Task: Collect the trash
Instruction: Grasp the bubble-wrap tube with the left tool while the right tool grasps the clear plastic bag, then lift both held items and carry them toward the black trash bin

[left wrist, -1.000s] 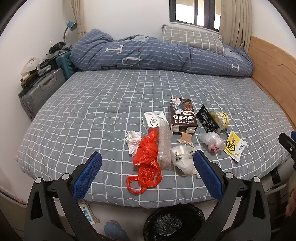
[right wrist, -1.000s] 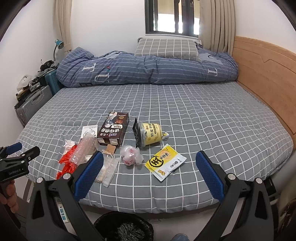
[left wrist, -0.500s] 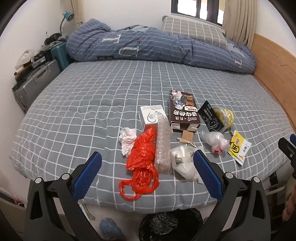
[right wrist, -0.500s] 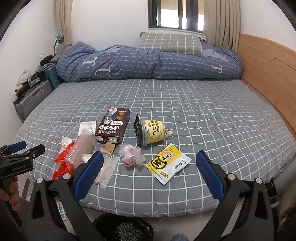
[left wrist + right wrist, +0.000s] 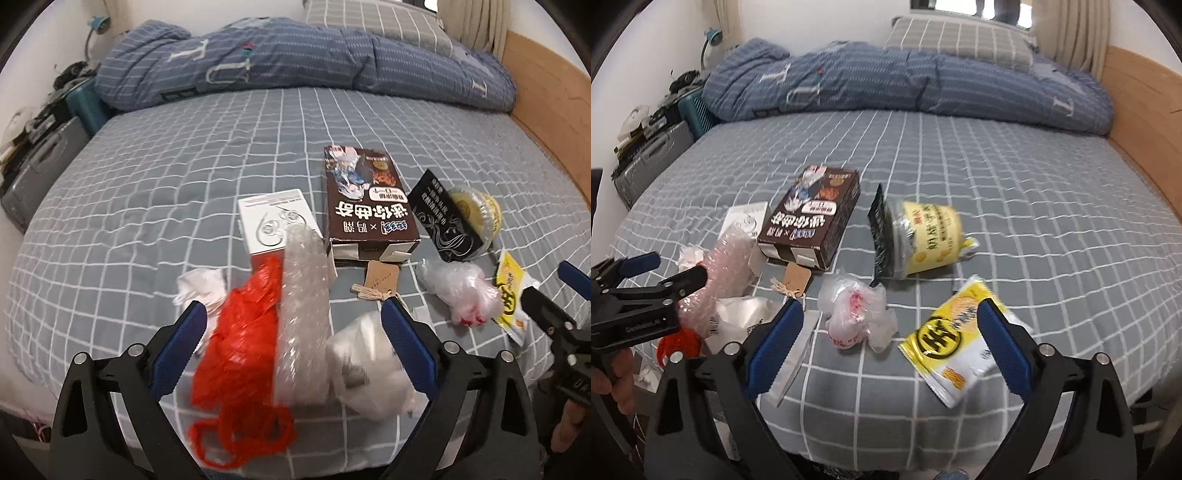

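Both grippers — the left gripper [image 5: 291, 341] and right gripper [image 5: 888, 341] — are seen lower and nearer the bed [image 5: 155, 177] than a second earlier; their jaws, wide and empty, have just narrowed slightly. Counted near the front edge: two boxes [image 5: 365, 199], one red bag [image 5: 243, 339], one yellow packet [image 5: 960, 343], one cup [image 5: 927, 236].

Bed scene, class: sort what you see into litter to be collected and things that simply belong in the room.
Trash to collect:
- red plastic bag
- clear bubble wrap roll
- brown printed cardboard box
- small white carton
- yellow lidded cup
- yellow snack sachet
- crumpled clear bag

Just lying about:
- blue striped duvet
- grey checked pillow
- grey hard suitcase
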`<state>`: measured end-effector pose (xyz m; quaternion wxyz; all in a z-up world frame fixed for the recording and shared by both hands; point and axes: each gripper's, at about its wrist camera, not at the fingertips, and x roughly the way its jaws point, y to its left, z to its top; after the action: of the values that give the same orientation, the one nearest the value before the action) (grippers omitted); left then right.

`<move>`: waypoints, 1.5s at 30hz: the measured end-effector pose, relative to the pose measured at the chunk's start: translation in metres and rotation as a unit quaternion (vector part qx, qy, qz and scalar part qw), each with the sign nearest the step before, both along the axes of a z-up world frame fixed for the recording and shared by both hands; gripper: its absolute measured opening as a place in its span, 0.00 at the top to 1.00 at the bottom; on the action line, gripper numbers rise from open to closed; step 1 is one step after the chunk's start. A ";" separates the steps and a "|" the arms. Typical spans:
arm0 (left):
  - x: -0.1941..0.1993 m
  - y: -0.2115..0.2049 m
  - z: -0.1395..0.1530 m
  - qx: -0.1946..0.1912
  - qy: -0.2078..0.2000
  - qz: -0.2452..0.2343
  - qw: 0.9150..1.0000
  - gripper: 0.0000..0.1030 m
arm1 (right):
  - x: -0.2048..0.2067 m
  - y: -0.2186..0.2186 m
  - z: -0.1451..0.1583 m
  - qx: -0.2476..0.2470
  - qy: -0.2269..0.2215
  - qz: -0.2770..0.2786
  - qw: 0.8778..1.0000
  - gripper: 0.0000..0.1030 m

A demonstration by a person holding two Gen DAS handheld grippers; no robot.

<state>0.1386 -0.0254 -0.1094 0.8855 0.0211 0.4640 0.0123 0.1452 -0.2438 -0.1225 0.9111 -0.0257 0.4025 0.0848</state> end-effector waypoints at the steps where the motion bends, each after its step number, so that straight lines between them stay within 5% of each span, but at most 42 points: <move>1: 0.004 -0.002 -0.005 0.001 0.005 -0.004 1.000 0.11 | 0.004 0.002 -0.004 0.000 0.003 0.003 1.000 0.14; 14: 0.025 -0.010 -0.037 0.004 0.035 -0.015 0.999 0.33 | 0.032 0.016 -0.041 0.014 0.045 0.034 0.998 0.34; 19: 0.030 -0.012 -0.044 0.000 0.046 -0.019 0.999 0.61 | 0.036 0.020 -0.047 0.017 0.053 0.038 0.998 0.42; 24: 0.030 -0.009 -0.046 -0.013 0.046 -0.020 0.999 0.77 | 0.038 0.026 -0.047 0.012 0.055 0.042 0.998 0.58; 29: 0.026 -0.004 -0.041 -0.015 0.037 -0.015 0.999 0.79 | 0.036 0.029 -0.044 0.006 0.053 0.041 0.998 0.64; 30: 0.025 -0.003 -0.040 -0.018 0.036 -0.014 0.999 0.79 | 0.035 0.029 -0.044 0.008 0.054 0.043 0.998 0.72; 45: 0.008 0.008 -0.005 -0.028 0.002 -0.005 1.000 0.80 | 0.028 0.028 -0.033 0.016 0.052 0.032 0.998 0.73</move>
<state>0.1461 -0.0177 -0.1144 0.8847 -0.0014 0.4661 -0.0055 0.1734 -0.2160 -0.1551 0.8862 -0.0199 0.4467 0.1215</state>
